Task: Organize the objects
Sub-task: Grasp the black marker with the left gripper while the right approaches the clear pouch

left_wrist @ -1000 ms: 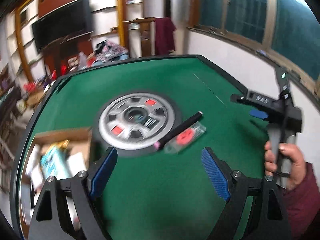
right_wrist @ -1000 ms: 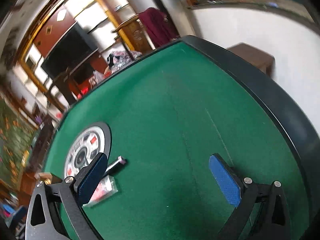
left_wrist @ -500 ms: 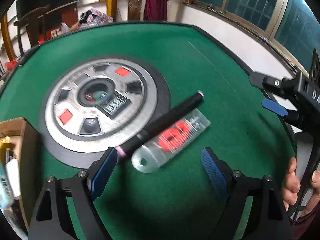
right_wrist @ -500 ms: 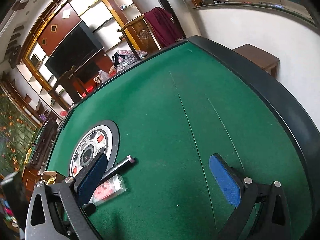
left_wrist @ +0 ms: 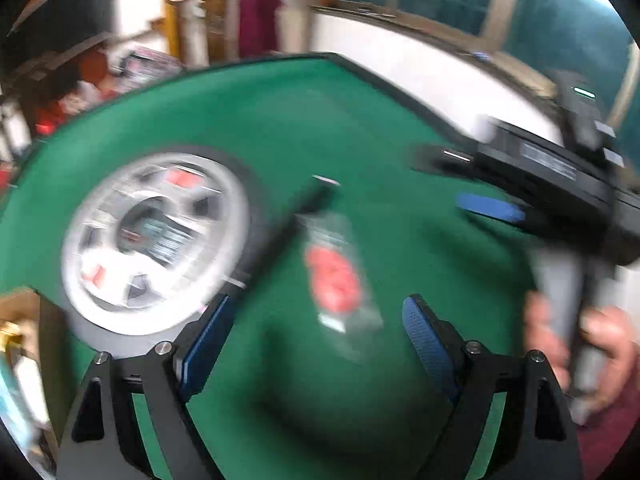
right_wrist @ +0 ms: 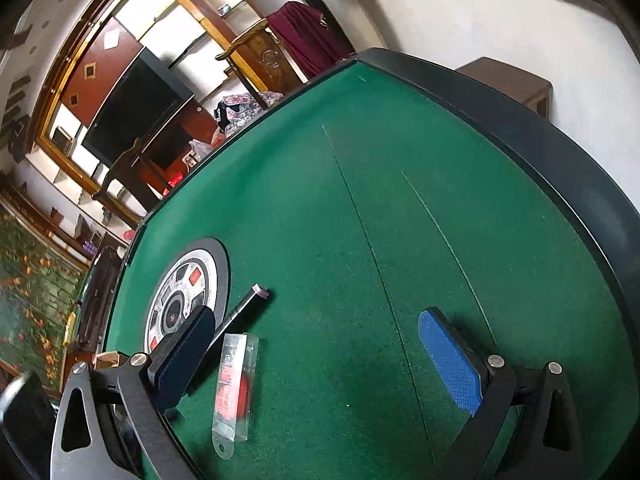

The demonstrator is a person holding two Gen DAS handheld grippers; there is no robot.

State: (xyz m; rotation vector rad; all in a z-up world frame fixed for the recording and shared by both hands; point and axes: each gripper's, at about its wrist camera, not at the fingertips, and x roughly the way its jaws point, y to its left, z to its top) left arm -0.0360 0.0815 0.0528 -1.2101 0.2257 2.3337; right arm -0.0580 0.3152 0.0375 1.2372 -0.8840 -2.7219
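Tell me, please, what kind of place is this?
Probably a living room in a home. A green felt game table with a round silver centre console stands near a large dark television set in wooden wall shelving.

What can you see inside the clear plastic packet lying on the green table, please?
Inside the clear plastic packet sits something red, roughly round, against a red printed card. What the item is cannot be told through the film. The black pen lies beside the packet, not in it.
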